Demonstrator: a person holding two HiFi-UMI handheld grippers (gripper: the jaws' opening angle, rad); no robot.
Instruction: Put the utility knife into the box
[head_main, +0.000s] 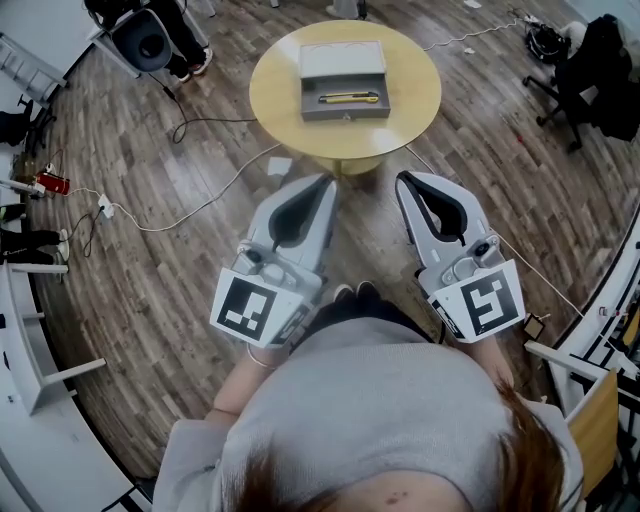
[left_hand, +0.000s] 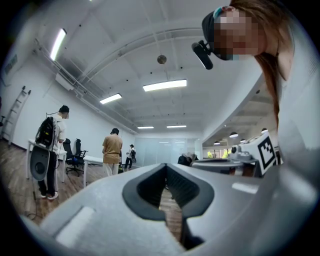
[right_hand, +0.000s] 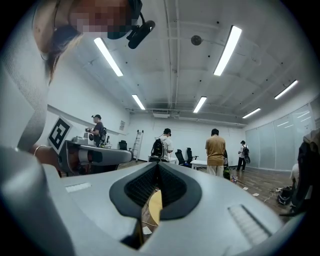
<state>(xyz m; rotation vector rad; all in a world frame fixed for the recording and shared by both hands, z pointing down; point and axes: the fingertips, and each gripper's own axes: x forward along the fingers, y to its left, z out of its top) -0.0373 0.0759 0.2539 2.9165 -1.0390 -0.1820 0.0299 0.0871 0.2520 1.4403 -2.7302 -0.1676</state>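
left gripper, right gripper shut, empty; well ahead, utility knife in open box on table; cable leftward.

Open office room with a wooden floor

A pale round table stands on the plank floor, and a white cable trails over the boards to its left. A black office chair sits upper right and a black speaker upper left. Farther off, a person in a tan shirt stands under long ceiling lights, with a ladder at the back wall.
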